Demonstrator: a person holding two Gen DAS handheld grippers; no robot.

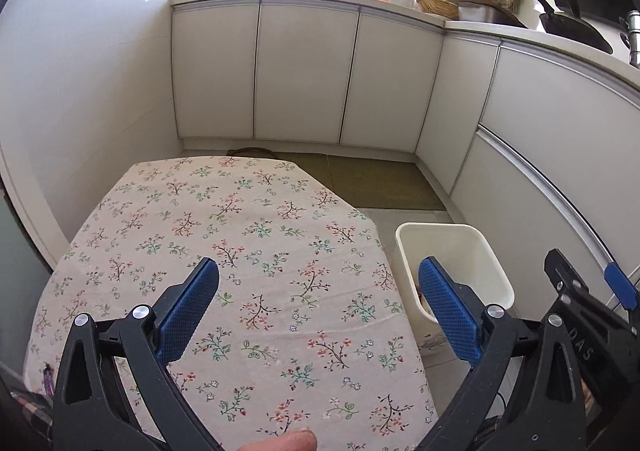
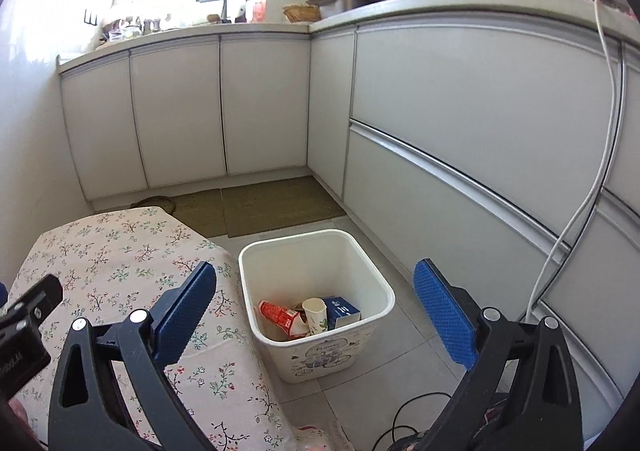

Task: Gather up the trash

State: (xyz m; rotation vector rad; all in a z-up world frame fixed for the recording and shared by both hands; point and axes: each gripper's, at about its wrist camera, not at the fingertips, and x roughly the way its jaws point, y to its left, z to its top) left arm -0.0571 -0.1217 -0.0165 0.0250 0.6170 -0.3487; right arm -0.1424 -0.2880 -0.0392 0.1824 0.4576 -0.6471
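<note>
A white square bin (image 2: 372, 287) stands on the tiled floor beside the table; its rim (image 1: 496, 263) also shows in the left wrist view. Inside lie a red-and-white carton (image 2: 280, 317), a white paper cup (image 2: 315, 313) and a blue box (image 2: 342, 311). My right gripper (image 2: 316, 291) hovers open above the bin, nothing between its blue pads. My left gripper (image 1: 318, 291) is open over the table with the floral cloth (image 1: 224, 235), holding nothing. The cloth shows no trash on it.
White kitchen cabinets (image 2: 460, 111) run along the back and right, close to the bin. A white cable (image 2: 576, 219) hangs down the cabinet front, and a black cable (image 2: 416, 407) lies on the floor. Brown mats (image 2: 276, 203) cover the floor in the corner.
</note>
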